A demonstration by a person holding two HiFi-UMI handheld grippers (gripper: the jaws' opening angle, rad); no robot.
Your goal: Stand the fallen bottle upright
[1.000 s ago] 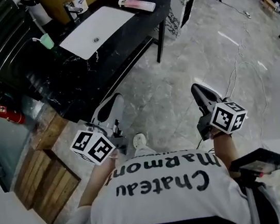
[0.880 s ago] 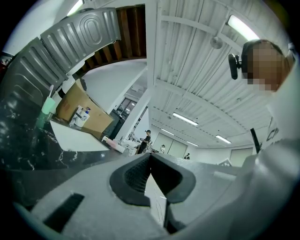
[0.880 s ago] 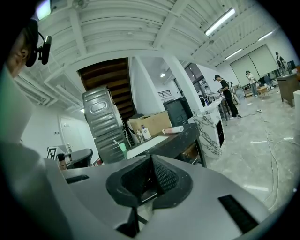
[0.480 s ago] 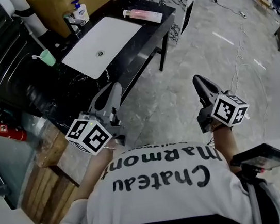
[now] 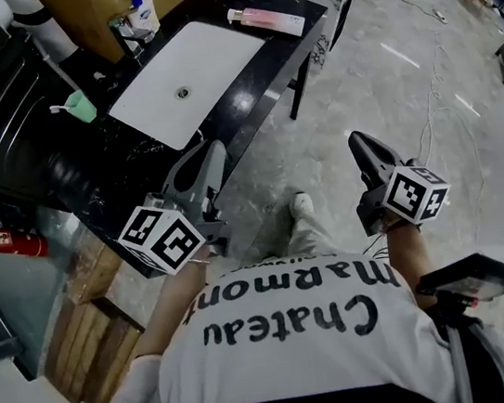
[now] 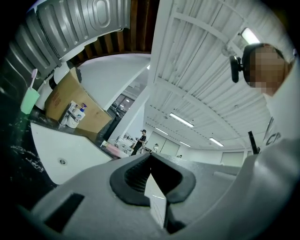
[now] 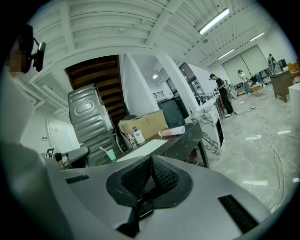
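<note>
The bottle (image 5: 267, 21) lay on its side at the counter's (image 5: 247, 103) far end, beyond the sink (image 5: 212, 56) and well apart from both grippers. The left gripper (image 5: 206, 156) and right gripper (image 5: 359, 144) each had their jaws pressed together on nothing. Since a second before, both grippers had come nearer the counter, and the bottle showed closer in the head view.

Printed in black across white shirt (image 5: 290, 331): "Chateau Marmont" (upside down in head view). Nothing else legible.
</note>
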